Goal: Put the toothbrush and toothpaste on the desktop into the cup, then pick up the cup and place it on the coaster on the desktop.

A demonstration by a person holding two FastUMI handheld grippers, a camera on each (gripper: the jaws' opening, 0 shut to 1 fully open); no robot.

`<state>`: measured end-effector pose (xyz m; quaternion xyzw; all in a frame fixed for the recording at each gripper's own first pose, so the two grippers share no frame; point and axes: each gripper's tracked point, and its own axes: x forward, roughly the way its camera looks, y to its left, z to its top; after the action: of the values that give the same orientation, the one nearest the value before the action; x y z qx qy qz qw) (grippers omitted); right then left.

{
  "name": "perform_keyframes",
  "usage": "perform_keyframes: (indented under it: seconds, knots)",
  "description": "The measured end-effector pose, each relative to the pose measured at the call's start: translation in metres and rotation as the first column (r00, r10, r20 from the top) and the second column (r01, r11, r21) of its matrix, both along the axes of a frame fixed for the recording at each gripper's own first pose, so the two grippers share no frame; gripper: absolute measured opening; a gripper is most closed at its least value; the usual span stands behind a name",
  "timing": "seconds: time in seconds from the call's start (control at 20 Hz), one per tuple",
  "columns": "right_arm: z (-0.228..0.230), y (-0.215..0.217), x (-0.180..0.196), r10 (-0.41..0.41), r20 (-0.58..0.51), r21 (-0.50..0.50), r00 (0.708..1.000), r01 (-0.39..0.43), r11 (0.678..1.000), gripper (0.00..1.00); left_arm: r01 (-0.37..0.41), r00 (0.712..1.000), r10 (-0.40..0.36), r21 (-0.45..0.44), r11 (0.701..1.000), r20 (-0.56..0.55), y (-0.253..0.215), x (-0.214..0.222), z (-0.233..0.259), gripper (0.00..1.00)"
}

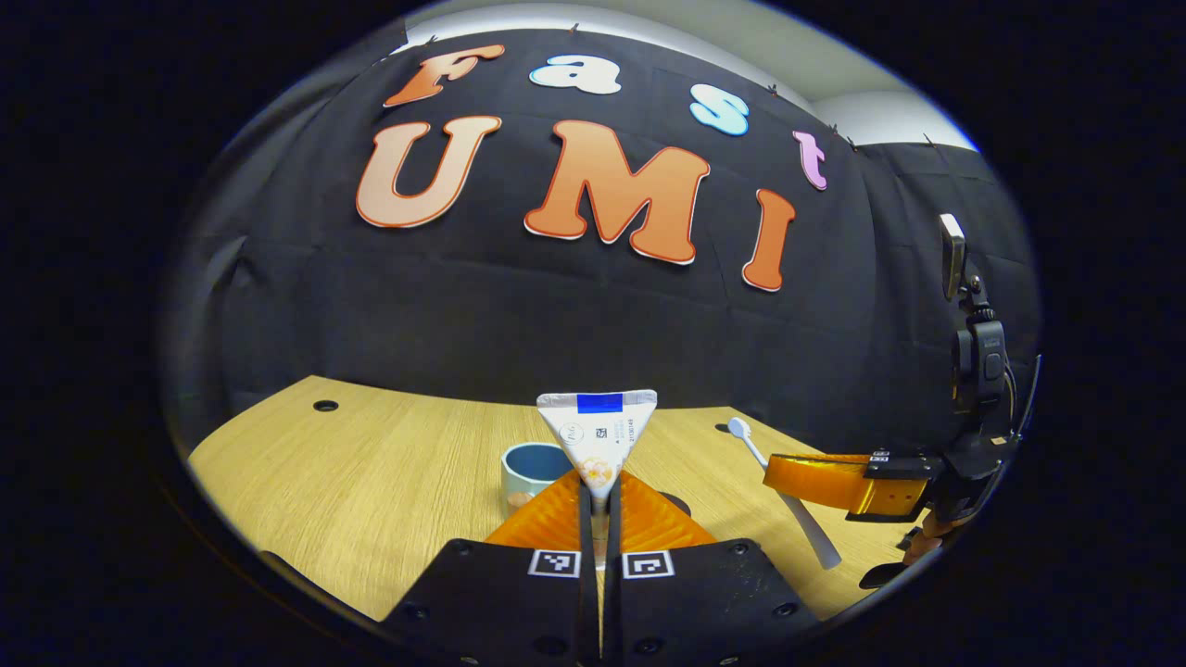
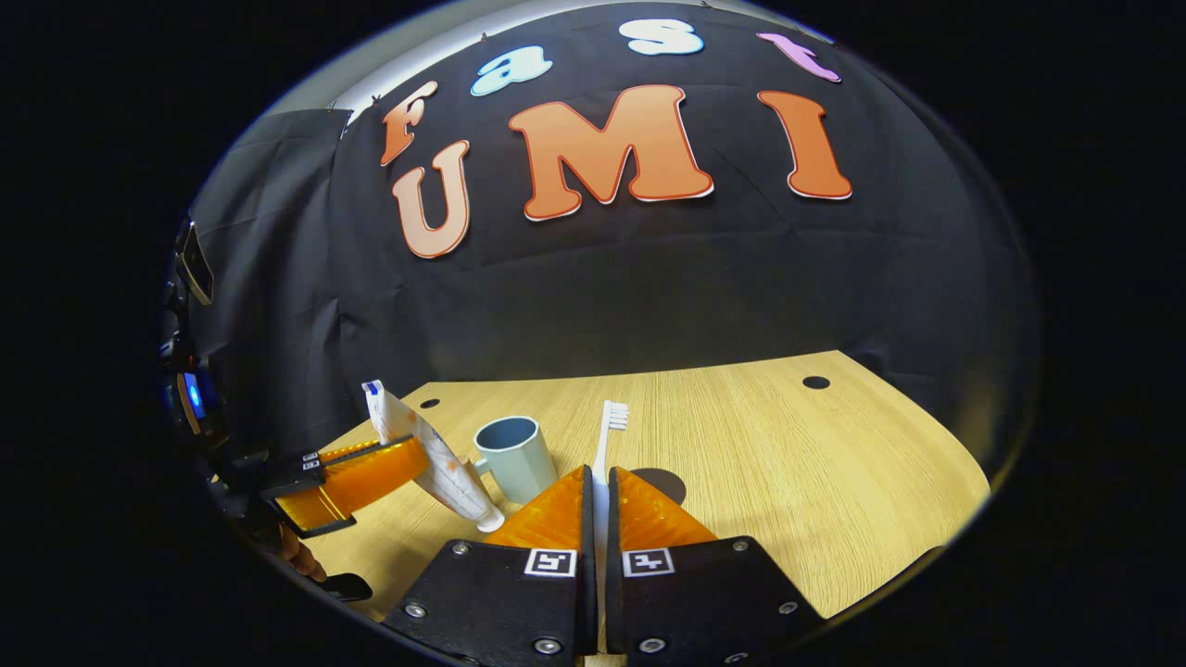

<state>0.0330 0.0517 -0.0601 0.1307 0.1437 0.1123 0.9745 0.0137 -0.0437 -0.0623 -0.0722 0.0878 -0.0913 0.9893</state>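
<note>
Beside the round blue cup (image 2: 515, 454) on the wood-grain bench (image 2: 788, 463), left hand-held gripper (image 1: 599, 505) clamps the flat-ended toothpaste (image 1: 598, 431), right hand-held gripper (image 2: 600, 500) the slim white toothbrush (image 2: 610, 426).

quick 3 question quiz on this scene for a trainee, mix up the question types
1. True or false: the toothpaste tube is already inside the cup.
2. Which item does the right gripper hold? A) cup B) toothbrush C) coaster
3. Fill in: the left gripper is shut on the ____.

Key:
1. False; the tube is held in the air, crimped end up, and the cup stands empty on the desktop.
2. B; its fingers are closed on the handle, bristle head pointing away.
3. Toothpaste tube.
</note>
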Motion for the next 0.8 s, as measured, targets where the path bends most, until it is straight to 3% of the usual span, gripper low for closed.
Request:
perform_keyframes:
  seconds: [0.45,0.65,0.8]
  knots:
    - [0.03,0.004,0.03,0.003,0.071,-0.007,0.997,-0.002,1.0,0.04,-0.059,0.99,0.058,0.0,0.998,0.126,0.027,0.055,0.049,0.02]
    - [0.03,0.005,0.035,0.007,0.082,-0.01,0.997,-0.006,1.0,0.04,-0.077,0.991,0.076,0.007,0.997,0.11,0.034,0.089,0.038,0.02]
    - [0.034,0.011,0.064,0.009,0.08,-0.01,0.997,-0.008,1.0,0.04,-0.077,0.995,0.076,0.014,0.997,0.067,0.033,0.106,0.017,0.02]
